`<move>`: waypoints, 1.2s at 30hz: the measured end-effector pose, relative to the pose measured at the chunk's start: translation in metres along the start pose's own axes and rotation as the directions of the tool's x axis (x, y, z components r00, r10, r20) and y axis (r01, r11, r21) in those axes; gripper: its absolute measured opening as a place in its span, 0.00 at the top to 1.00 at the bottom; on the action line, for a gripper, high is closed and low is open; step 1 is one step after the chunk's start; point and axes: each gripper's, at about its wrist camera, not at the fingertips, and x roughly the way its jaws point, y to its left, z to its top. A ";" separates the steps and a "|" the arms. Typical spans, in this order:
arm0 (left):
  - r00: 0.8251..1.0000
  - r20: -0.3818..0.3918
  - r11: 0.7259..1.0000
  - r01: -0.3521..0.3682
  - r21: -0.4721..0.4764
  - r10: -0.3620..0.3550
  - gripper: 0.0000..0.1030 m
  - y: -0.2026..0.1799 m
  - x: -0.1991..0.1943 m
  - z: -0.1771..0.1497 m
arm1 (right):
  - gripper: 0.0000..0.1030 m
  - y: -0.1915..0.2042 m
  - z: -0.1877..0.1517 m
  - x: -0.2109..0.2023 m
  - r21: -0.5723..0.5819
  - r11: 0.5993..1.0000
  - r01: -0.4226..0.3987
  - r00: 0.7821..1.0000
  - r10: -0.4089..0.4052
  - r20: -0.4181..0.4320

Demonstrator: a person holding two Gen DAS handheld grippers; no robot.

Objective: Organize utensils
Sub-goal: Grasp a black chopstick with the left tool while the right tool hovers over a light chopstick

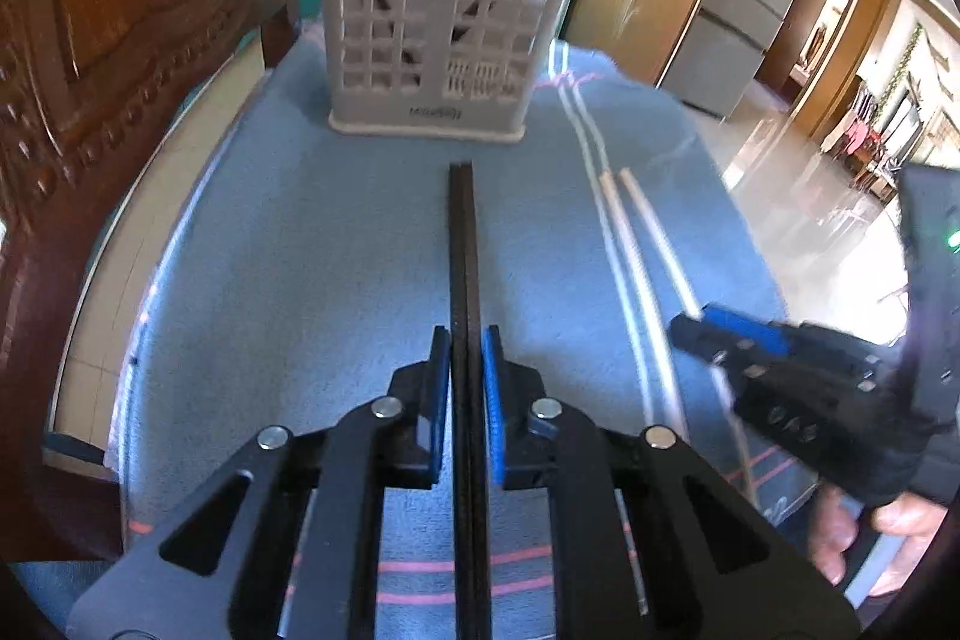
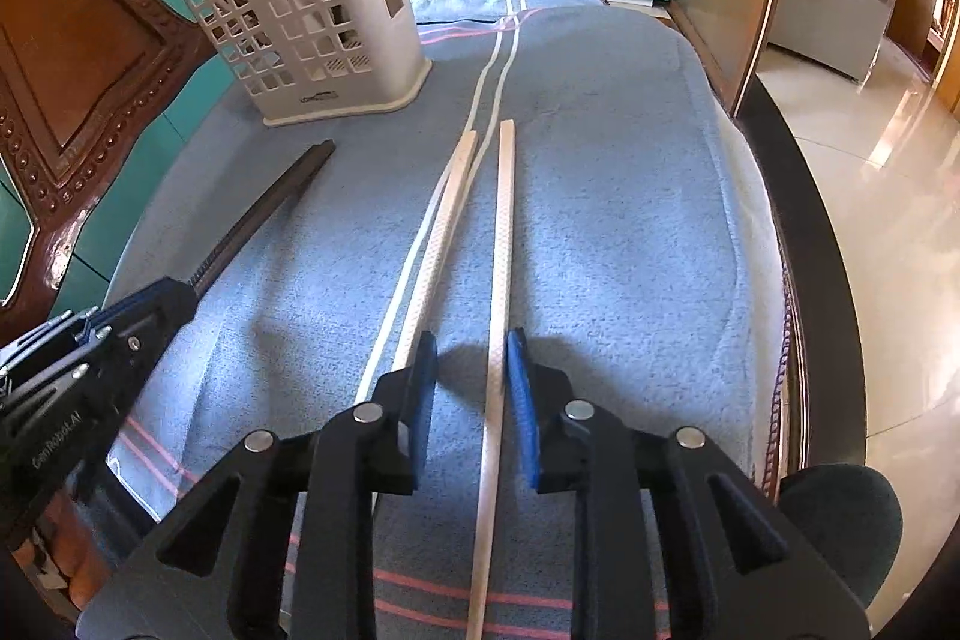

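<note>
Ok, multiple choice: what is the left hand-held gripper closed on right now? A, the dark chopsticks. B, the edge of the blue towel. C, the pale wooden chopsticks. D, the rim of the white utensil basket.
A: in the left wrist view the blue pads of the left hand-held gripper press on both sides of the dark chopsticks, while the pale chopsticks lie off to its right.

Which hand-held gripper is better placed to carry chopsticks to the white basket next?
Left. The left hand-held gripper is shut on the dark chopsticks, pointing straight at the white basket. The right hand-held gripper stands open around one of the pale chopsticks.
</note>
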 end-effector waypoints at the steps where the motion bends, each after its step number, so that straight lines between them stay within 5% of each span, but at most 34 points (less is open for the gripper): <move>1: 1.000 0.004 1.000 -0.009 0.008 0.009 0.88 -0.004 -0.002 0.001 | 0.74 -0.001 0.000 0.000 0.004 1.000 -0.005 1.000 0.005 -0.001; 5: 0.999 -0.007 0.999 -0.041 -0.006 0.041 0.88 0.003 0.001 0.003 | 0.66 0.002 0.000 0.000 0.000 1.000 -0.020 1.000 0.020 0.000; 21: 0.992 -0.073 0.994 -0.106 -0.021 0.105 0.55 0.018 0.018 -0.004 | 0.52 0.011 -0.003 0.001 -0.045 0.998 -0.032 0.999 0.032 0.011; 36: 0.988 -0.073 0.990 -0.137 0.023 0.139 0.54 0.014 0.021 -0.007 | 0.43 0.010 -0.004 0.002 -0.043 0.997 -0.065 0.998 0.066 0.018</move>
